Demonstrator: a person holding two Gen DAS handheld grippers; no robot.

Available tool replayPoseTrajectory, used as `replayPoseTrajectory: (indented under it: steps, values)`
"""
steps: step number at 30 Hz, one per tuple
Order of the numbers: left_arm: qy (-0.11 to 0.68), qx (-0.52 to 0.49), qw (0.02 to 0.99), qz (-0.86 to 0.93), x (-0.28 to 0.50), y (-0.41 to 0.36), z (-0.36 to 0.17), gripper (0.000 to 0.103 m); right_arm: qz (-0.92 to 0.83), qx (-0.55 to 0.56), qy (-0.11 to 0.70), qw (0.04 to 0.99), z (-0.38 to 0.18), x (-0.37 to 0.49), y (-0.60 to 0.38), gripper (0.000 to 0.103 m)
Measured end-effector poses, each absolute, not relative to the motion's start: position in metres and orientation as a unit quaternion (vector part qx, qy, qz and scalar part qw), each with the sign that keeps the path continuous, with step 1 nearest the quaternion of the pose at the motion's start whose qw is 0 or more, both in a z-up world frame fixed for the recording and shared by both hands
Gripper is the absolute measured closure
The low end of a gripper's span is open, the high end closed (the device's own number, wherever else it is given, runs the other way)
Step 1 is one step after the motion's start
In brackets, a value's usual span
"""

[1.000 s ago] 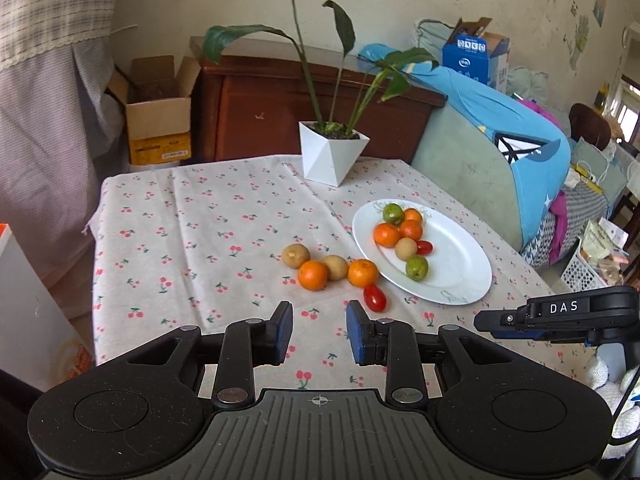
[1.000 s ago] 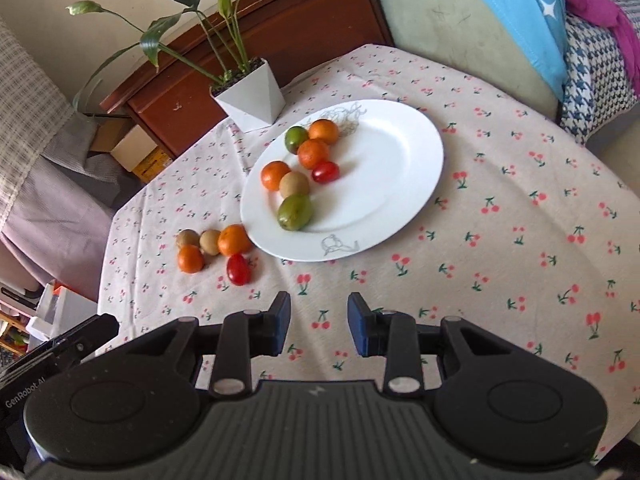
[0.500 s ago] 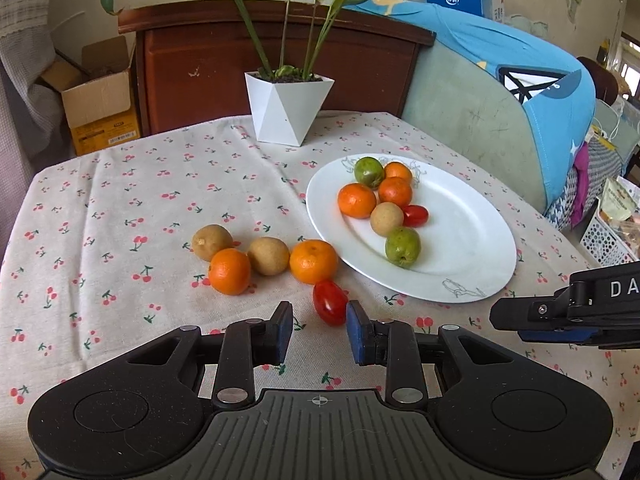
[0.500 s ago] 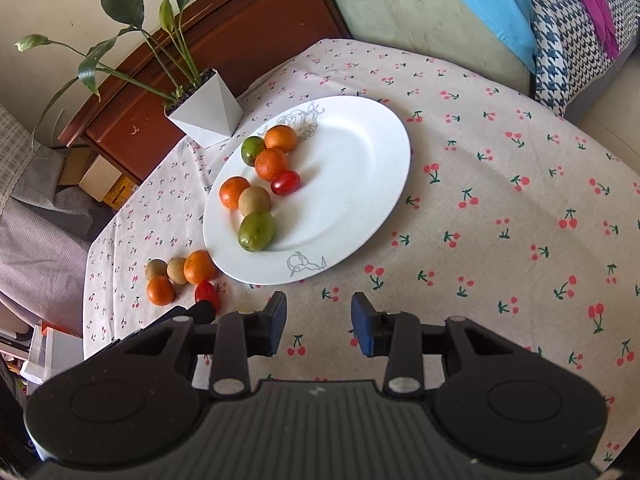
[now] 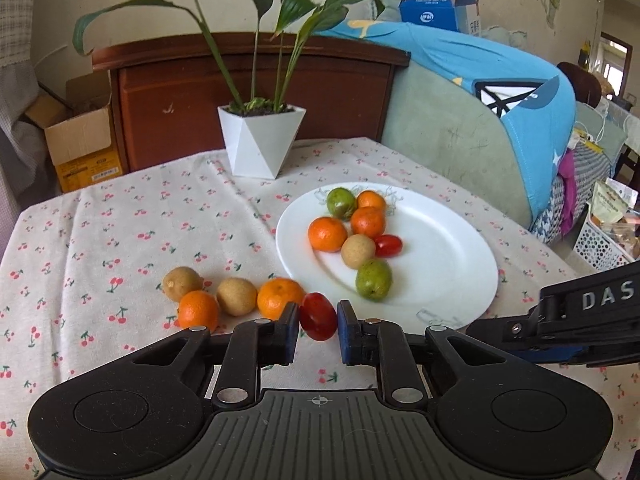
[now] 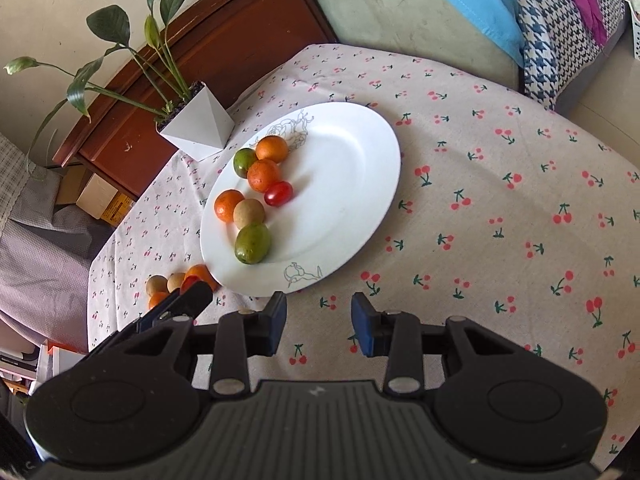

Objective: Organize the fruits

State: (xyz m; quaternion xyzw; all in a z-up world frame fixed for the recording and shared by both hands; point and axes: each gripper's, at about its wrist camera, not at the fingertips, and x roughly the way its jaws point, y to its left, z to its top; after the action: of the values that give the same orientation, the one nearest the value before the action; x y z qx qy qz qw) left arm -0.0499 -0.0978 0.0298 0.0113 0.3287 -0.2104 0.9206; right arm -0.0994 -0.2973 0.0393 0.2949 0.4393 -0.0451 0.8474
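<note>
The red cherry tomato (image 5: pixel 318 316), on the cloth at 7 o'clock off the white plate (image 5: pixel 448 272), sits clamped between our left gripper (image 5: pixel 318 330) pads, just closed; in the right wrist view, our right gripper (image 6: pixel 319 326) stands partly open and empty at the plate's 6 o'clock.

Bare tablecloth (image 6: pixel 500 208) lay open at the plate's (image 6: pixel 360 184) three o'clock; at nine o'clock, loose fruit (image 5: pixel 236 296) and the left gripper (image 5: pixel 318 330) crowded the way.
</note>
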Motion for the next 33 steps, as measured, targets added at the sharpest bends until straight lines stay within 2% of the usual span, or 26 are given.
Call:
replayPoseTrajectory:
  steps: [11, 15, 19, 24, 33]
  values:
    - [0.329, 0.015, 0.904, -0.272, -0.035, -0.139, 0.03, 0.085, -0.088, 0.31, 0.436, 0.84, 0.035, -0.099, -0.311, 0.066]
    - [0.323, 0.023, 0.903, -0.282, -0.031, -0.139, 0.035, 0.079, -0.092, 0.297, 0.432, 0.847, 0.036, -0.098, -0.308, 0.066]
    - [0.324, 0.019, 0.902, -0.284, -0.025, -0.125, 0.05, 0.073, -0.076, 0.288, 0.43, 0.852, 0.037, -0.094, -0.301, 0.066]
    - [0.334, 0.021, 0.911, -0.243, -0.022, -0.088, 0.062, 0.071, -0.025, 0.277, 0.422, 0.863, 0.04, -0.088, -0.282, 0.065]
    - [0.364, 0.042, 0.913, -0.178, -0.02, -0.042, 0.049, 0.071, 0.055, 0.228, 0.409, 0.882, 0.041, -0.077, -0.236, 0.066]
